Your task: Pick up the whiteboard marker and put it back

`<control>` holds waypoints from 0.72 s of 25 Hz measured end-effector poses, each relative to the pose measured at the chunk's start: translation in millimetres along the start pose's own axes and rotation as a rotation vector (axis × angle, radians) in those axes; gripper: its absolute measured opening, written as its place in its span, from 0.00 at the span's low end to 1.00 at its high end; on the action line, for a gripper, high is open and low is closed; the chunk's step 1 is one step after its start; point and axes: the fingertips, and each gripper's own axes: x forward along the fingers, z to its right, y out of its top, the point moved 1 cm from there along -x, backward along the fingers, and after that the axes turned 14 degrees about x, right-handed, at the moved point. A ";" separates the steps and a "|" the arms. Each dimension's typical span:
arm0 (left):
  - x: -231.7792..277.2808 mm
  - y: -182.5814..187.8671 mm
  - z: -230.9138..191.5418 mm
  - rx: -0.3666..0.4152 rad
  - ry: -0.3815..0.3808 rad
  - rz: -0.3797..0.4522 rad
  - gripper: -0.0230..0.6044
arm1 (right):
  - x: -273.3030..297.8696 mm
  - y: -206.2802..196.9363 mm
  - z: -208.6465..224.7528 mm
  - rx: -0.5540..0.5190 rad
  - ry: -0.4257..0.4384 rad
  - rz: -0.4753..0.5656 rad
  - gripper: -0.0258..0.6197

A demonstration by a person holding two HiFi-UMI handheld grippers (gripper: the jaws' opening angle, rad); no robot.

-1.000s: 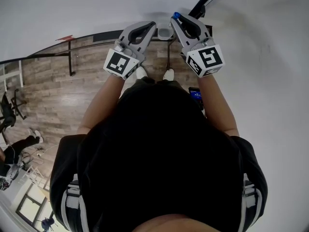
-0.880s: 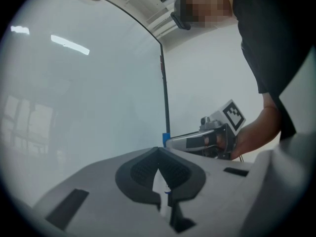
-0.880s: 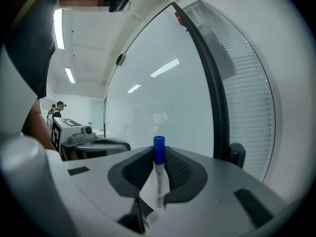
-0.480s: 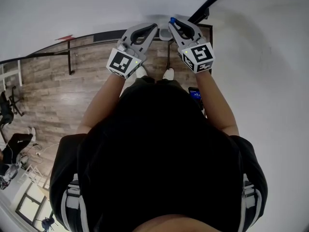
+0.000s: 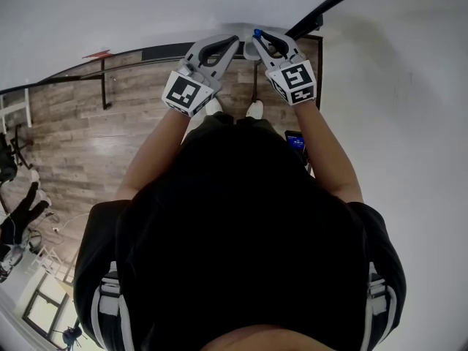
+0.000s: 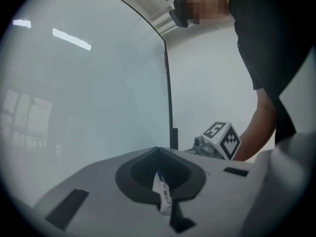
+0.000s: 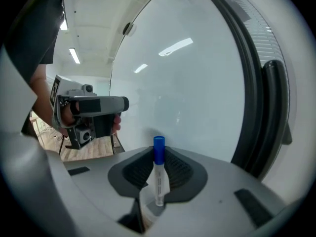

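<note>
The whiteboard marker (image 7: 158, 174) has a white body and a blue cap (image 5: 257, 32). It stands upright between the jaws of my right gripper (image 7: 157, 154), which is shut on it, with the cap poking past the tips. In the head view that gripper (image 5: 258, 38) is raised close to the whiteboard (image 5: 146, 6). My left gripper (image 5: 232, 40) is raised beside it, tips nearly meeting the right one's. In the left gripper view its jaws (image 6: 158, 151) are shut on a white printed marker-like stick (image 6: 163, 194) with a bit of blue at its top.
The whiteboard's black frame (image 5: 325, 2) runs up to the right. A small grey fitting (image 5: 251, 51) sits below the two grippers. Wood floor (image 5: 80, 137) lies underneath, and another person (image 5: 18, 218) stands at far left. My own body fills the lower head view.
My right gripper has moved up and to the left with the marker, closer to the board and the left gripper. The left gripper has barely shifted. The person at far left has moved.
</note>
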 end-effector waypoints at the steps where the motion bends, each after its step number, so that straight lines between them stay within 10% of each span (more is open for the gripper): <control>1: -0.2 0.1 -0.5 0.003 0.001 0.000 0.04 | 2.1 -3.3 0.6 -0.010 0.000 -0.008 0.14; 18: -6.3 -1.0 -0.8 -0.030 0.032 -0.005 0.04 | 29.1 -66.8 0.5 -0.116 0.025 -0.194 0.14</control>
